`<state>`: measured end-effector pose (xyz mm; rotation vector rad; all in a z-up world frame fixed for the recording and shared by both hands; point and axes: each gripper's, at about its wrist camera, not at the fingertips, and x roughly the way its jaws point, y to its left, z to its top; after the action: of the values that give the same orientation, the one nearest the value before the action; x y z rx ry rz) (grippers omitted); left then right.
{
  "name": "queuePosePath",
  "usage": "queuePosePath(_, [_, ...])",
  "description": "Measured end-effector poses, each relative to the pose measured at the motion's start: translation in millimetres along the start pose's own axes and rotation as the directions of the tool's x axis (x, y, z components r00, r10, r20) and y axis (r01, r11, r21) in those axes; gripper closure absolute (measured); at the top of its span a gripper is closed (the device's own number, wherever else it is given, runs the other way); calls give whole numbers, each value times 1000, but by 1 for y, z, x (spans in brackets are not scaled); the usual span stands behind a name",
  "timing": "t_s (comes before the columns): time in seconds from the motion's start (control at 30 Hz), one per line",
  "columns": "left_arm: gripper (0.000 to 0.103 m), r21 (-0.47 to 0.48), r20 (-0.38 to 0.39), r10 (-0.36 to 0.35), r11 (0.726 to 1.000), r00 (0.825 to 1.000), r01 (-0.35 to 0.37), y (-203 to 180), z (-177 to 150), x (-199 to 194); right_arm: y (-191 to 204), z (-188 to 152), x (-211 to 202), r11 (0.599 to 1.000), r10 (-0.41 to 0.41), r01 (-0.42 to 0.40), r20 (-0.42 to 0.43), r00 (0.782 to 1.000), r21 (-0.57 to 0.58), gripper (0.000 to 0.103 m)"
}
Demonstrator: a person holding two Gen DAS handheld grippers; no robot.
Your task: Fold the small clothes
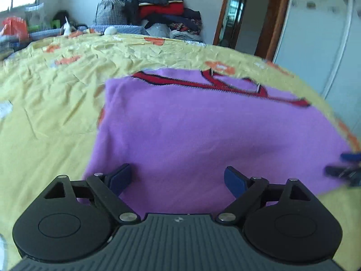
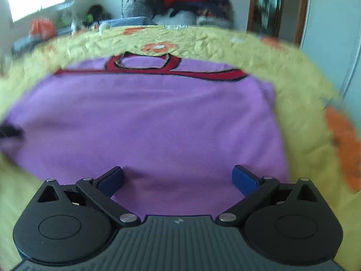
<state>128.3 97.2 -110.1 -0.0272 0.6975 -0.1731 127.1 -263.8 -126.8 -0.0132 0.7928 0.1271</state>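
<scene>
A purple top [image 1: 203, 131] lies flat on a yellow bed sheet [image 1: 56, 113] with orange flowers on it. The top has red trim with a dark edge along its neck and shoulders. Its neck end points away from both cameras, toward the far side of the bed, and its bottom edge lies near the grippers. In the right wrist view the neck hole [image 2: 141, 62] sits at the far edge, about in the middle. The top looks about as wide as it is long, so its long way is hard to tell. Its sides look turned in, with straight edges on the left and right.

The left gripper [image 1: 177, 179] is over the near part of the top, toward its left side. Its two blue pads are spread wide apart and nothing is pinched between them. The right gripper [image 2: 178, 178] is over the near part too, toward the right side. Its pads are also spread wide and hold nothing.

At the right edge of the left wrist view a blurry bit of the right gripper shows. Far behind the bed sits a pile of clothes [image 1: 155, 2], and a door frame [image 1: 268, 18] stands at the right.
</scene>
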Motion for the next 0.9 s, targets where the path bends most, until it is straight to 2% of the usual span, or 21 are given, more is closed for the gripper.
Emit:
queuePosePath(0.03, [14,25,-3,33,999,999,-32,1,-1,0,-6,-2,-2,1000,-8,8,-3,1000,6,0])
queuePosePath(0.07, [14,36,0,35,999,999,-35,5,-2,-1,-13,-4,-4,1000,-18,18,-6,1000,10,0])
queuePosePath(0.17, [14,30,-9,3,1000,1000,-2,17,6,-5,-20,-5,-9,1000,-8,8,-4,1000,6,0])
queuePosePath(0.23, [0,69,25,69,995,997,-71,18,22,-8,-10,3,-14,999,-37,36,-23,999,-20,0])
queuePosePath(0.3, [0,85,55,85,992,995,-89,26,45,-5,7,11,-26,997,-36,38,38,999,-64,0])
queuePosePath(0.37, [0,56,19,-7,998,1000,6,41,70,10,28,18,-36,993,-37,51,127,991,-111,0])
queuePosePath(0.43, [0,-33,-8,-91,995,996,91,62,90,30,51,24,-33,985,-34,58,146,989,-160,0])
queuePosePath(0.53, [0,-151,-50,-178,974,983,169,87,110,63,77,25,-38,981,-21,59,202,979,-184,0])
queuePosePath(0.6, [0,-204,-68,-248,952,966,230,98,119,80,90,21,-42,979,-17,62,228,973,-193,0])
queuePosePath(0.7, [0,-246,-91,-247,944,965,219,107,127,98,110,18,-36,967,25,28,202,979,-254,0])
queuePosePath(0.8, [0,-258,-171,-251,945,953,203,111,130,118,129,14,-36,956,56,14,230,971,-294,0])
queuePosePath(0.9, [0,-234,-192,-261,948,946,214,111,136,125,151,13,-30,943,66,12,220,973,-333,0])
